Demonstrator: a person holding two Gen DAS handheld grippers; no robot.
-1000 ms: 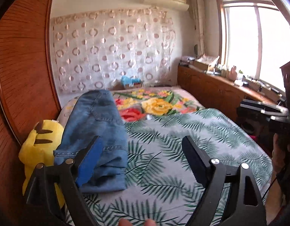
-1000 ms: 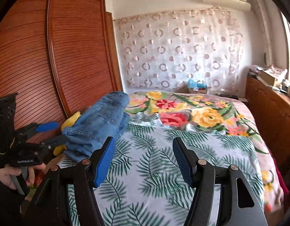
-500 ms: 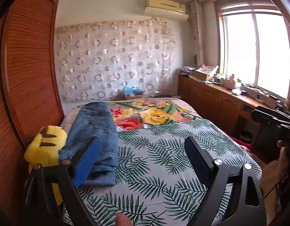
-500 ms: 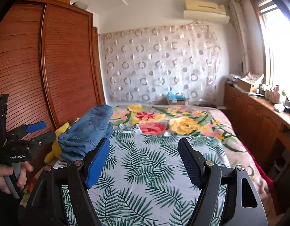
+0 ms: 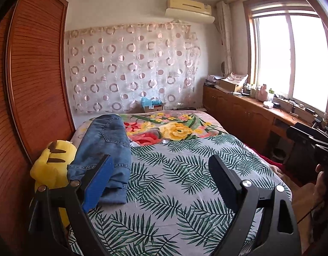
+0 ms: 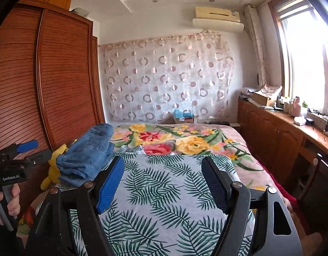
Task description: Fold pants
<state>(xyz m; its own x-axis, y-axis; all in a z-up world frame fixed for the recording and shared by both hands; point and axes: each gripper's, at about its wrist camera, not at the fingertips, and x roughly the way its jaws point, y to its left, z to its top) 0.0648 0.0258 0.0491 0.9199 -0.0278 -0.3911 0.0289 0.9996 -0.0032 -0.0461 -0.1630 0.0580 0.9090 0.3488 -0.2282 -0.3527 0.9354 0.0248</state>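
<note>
**We pull back from the bed; the jeans lie folded**

Over the last second we have drawn both grippers up and away from the bed (image 5: pixel 185 192). A second ago the jeans filled much more of each view; now they sit smaller and farther off, and more of the room shows above them. The jeans themselves have not shifted in that time. To us this reads as the folding being finished, or very nearly so, with nothing left in hand.

Our left gripper (image 5: pixel 159 177) is spread wide and holds nothing. Our right gripper (image 6: pixel 163 181) is likewise wide apart and holds nothing. Both hover over the leaf-print sheet (image 6: pixel 164 192), clear of the cloth.

The jeans (image 5: pixel 104 147) lie along the left side of the bed, next to the wardrobe (image 5: pixel 36 85), as a long narrow stack running toward the far end. They are blue denim, with a back pocket facing up and several layered edges showing at the near end, a little uneven there. Their left edge lies against a yellow plush toy (image 5: pixel 51 162), which sits between the bed and the wardrobe.
</note>
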